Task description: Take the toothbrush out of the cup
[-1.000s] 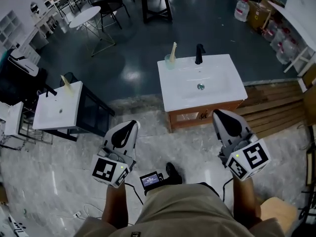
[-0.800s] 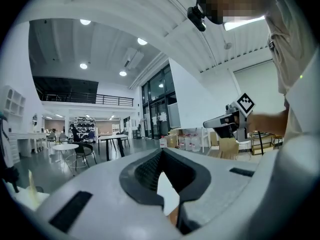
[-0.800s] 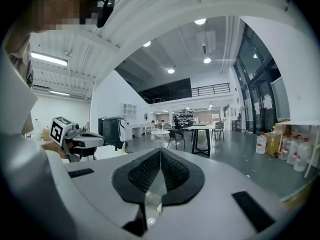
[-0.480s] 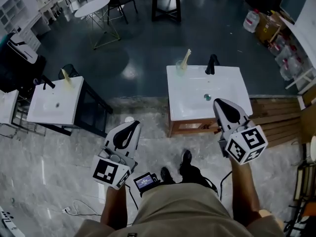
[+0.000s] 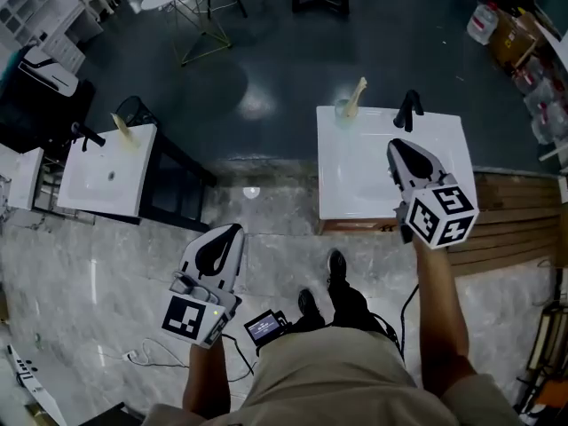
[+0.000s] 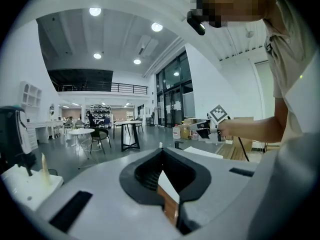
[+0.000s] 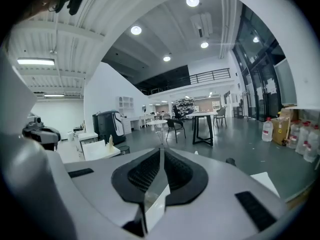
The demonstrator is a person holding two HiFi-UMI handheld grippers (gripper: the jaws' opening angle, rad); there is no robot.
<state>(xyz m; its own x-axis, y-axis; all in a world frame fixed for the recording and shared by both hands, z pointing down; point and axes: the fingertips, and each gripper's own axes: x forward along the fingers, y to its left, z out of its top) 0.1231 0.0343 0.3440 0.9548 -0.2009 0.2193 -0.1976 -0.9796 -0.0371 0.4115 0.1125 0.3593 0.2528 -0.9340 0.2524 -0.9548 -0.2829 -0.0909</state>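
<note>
A cream toothbrush [image 5: 357,93] leans in a clear cup [image 5: 344,109] at the back left corner of the white sink [image 5: 355,185] in the head view. My right gripper [image 5: 397,146] hangs over the sink's basin, right of the cup and well short of it, its jaws shut on nothing. My left gripper [image 5: 232,231] is over the marble floor, left of the sink, also shut and empty. In the left gripper view the jaws [image 6: 161,171] meet in a closed line. The right gripper view shows the same of its jaws [image 7: 161,151].
A black faucet [image 5: 410,109] stands at the sink's back edge, right of the cup. A second white sink [image 5: 106,171] with its own toothbrush [image 5: 120,124] is at the left. Wooden planks [image 5: 515,211] lie to the right. The person's shoes [image 5: 335,269] are below the sink.
The person has stepped closer to the sink. My right gripper has gone forward from in front of the cabinet to over the basin. The left gripper has stayed over the floor, both shut.
</note>
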